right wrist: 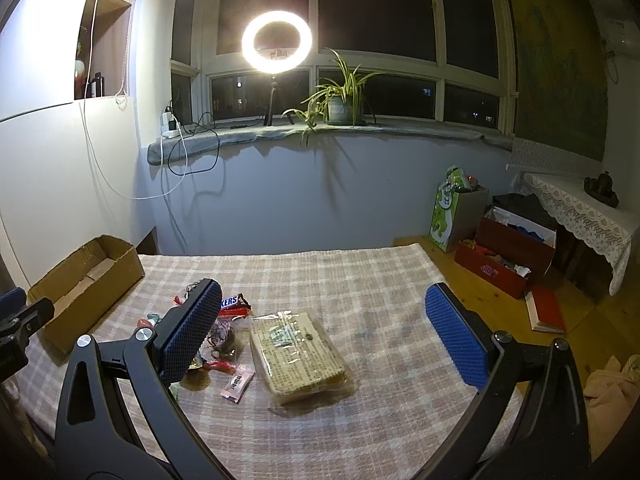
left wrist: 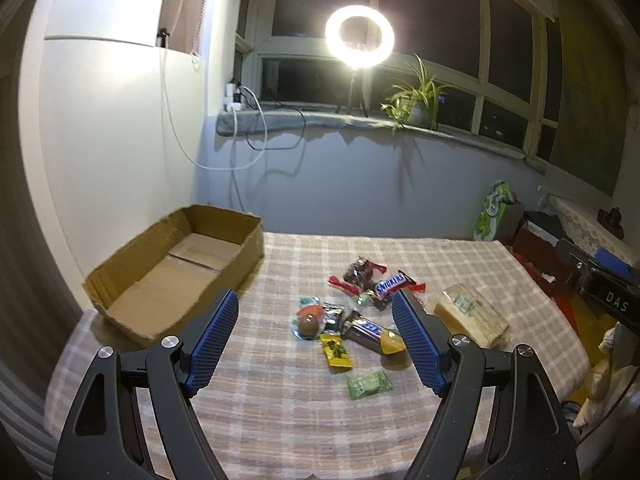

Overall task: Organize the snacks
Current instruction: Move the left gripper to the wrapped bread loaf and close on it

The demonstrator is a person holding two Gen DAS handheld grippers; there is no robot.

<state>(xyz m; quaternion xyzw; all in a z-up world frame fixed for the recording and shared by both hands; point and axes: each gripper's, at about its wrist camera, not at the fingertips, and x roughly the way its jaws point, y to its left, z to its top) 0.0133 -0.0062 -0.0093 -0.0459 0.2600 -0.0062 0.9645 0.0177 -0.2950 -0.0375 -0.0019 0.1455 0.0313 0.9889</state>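
Several wrapped snacks lie in a loose pile on the checked tablecloth [left wrist: 280,412]: a Snickers bar [left wrist: 391,283], a second chocolate bar [left wrist: 362,330], a round brown sweet [left wrist: 309,324], a yellow packet [left wrist: 336,352] and a green candy [left wrist: 369,385]. A large clear-wrapped biscuit pack [left wrist: 472,316] lies to their right, and shows in the right wrist view [right wrist: 300,354]. An empty cardboard box [left wrist: 176,272] stands at the table's left. My left gripper [left wrist: 314,306] is open above the pile. My right gripper [right wrist: 322,294] is open above the biscuit pack. Both are empty.
A pink candy [right wrist: 237,386] lies near the biscuit pack. The box also shows in the right wrist view [right wrist: 86,284]. A red box [right wrist: 504,258] and a green bag [right wrist: 448,212] stand on the floor to the right. A ring light [right wrist: 277,40] and a plant [right wrist: 340,96] are on the windowsill.
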